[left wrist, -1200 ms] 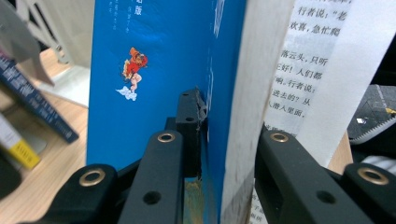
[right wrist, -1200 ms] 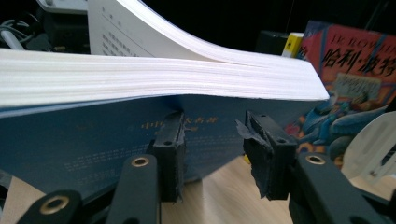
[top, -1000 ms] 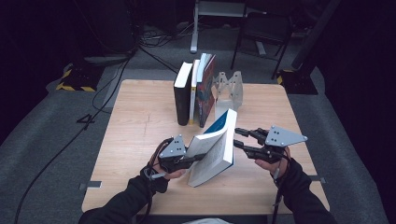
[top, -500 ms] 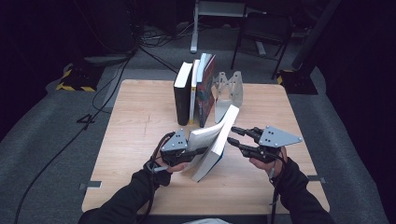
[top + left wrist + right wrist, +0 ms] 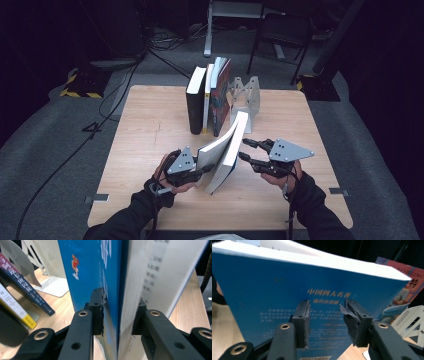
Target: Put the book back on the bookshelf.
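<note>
I have the blue paperback [image 5: 225,150] tilted up on its lower end near the front edge of the desk [image 5: 150,125], a little right of middle, its top leaning toward the back. My left gripper [image 5: 192,172] has its fingers [image 5: 97,312] clamped across the book's thickness, one pad on the blue cover and the other on the pale side. My right gripper [image 5: 247,150] hovers just beside the back cover with its fingers [image 5: 302,325] spread apart, not visibly touching it.

Farther back, three upright books [image 5: 207,97] lean in a row against a metal bookend [image 5: 247,97] near the desk's back edge (the likely destination, I judge).

The risk, as I read it: the hold sits low on a soft paperback, so the upper pages could fan or the book could swing and slip as I lift. A careless swing toward the row could also knock the standing books over.
</note>
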`<state>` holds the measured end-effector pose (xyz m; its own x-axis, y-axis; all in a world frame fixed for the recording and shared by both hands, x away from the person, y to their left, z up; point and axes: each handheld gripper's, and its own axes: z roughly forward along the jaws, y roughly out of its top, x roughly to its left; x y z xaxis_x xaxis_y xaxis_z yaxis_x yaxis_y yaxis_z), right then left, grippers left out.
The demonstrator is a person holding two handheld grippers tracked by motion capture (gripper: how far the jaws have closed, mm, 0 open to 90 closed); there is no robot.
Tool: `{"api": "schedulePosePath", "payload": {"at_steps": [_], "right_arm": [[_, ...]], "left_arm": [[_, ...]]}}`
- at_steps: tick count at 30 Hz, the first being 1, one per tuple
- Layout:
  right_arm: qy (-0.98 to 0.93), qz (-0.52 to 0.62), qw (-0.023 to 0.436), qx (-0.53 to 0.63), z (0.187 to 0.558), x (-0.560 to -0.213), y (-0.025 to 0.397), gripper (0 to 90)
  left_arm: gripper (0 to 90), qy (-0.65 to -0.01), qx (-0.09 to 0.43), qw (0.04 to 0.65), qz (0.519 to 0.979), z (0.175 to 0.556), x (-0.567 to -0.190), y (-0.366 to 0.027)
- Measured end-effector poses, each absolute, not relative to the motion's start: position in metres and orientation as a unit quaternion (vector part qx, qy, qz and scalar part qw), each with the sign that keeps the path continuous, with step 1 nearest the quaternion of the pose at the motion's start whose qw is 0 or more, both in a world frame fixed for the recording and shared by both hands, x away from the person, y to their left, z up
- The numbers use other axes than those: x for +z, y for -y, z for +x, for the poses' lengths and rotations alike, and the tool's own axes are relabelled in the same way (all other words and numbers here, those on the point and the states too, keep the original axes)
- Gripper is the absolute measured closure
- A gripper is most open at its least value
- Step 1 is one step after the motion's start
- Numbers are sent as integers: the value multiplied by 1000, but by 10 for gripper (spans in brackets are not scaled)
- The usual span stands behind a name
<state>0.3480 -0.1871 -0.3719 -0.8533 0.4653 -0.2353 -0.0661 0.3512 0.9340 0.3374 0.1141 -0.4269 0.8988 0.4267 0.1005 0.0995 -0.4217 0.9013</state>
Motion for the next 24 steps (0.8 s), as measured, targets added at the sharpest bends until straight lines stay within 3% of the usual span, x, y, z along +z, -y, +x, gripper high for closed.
{"api": "schedulePosePath", "payload": {"at_steps": [6,19,24], "right_arm": [[-800,120,232,540,348,-381,179,563],[-821,111,218,515,349,-399,165,555],[-831,114,211,502,348,-406,155,533]], "left_arm": [[660,-164,160,485,844,328,-430,-120],[352,-167,140,464,859,303,-441,-113],[303,-209,146,465,848,304,-446,-101]]}}
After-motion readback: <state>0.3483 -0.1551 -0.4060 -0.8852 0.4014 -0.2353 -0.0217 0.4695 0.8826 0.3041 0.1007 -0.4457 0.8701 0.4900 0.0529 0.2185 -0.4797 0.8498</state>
